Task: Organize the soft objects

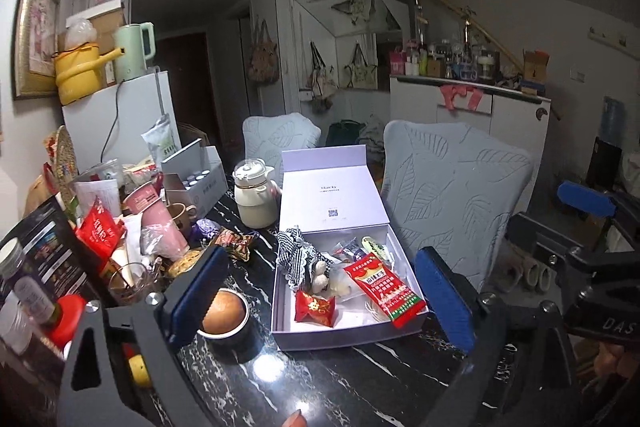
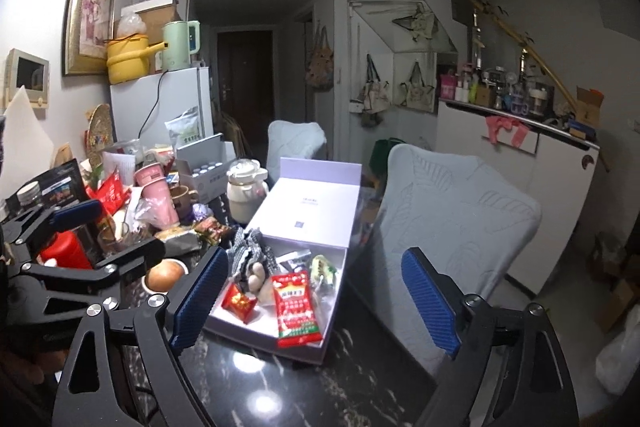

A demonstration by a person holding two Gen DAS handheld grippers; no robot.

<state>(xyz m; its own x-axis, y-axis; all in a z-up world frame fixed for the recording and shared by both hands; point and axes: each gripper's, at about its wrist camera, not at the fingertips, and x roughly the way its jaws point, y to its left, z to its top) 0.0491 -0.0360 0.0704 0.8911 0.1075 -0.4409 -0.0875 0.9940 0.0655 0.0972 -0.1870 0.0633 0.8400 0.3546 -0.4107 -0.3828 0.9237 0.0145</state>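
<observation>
Left wrist view looks over a black marble-patterned desk (image 1: 360, 379) toward an open white gift box (image 1: 332, 337) whose hinged lid (image 1: 330, 193) stands propped up behind it. Inside the box lie the soft things: a black-and-white checked cloth with a lace edge (image 1: 294, 251) draped over the near-left wall, a small plush toy (image 1: 320, 277) just beside it, a red candy wrapper (image 1: 315, 308) in the front corner, and a long red snack packet (image 1: 384, 287) lying aslant, its lower end resting on the box's right rim. The left tongs (image 1: 320, 301) stand wide with nothing between their blue-padded fingers (image 1: 200, 297), which frame the box from above and touch none of it. At the right edge of this view the right tongs (image 1: 588, 199) appear, likewise spread and empty. Just left of the box sits a round bun in a dark bowl (image 1: 226, 311), and behind it a cream teapot (image 1: 256, 195) beside the lid. The desk's left side is crowded with a pink cup (image 1: 154, 211), a red bag (image 1: 98, 229) and a red-capped jar (image 1: 66, 319). From the right wrist view the right tongs (image 2: 314, 301) also gape wide over the same box (image 2: 276, 341), holding nothing; two chairs with pale leaf-patterned covers (image 2: 452, 227) stand at the far side.
</observation>
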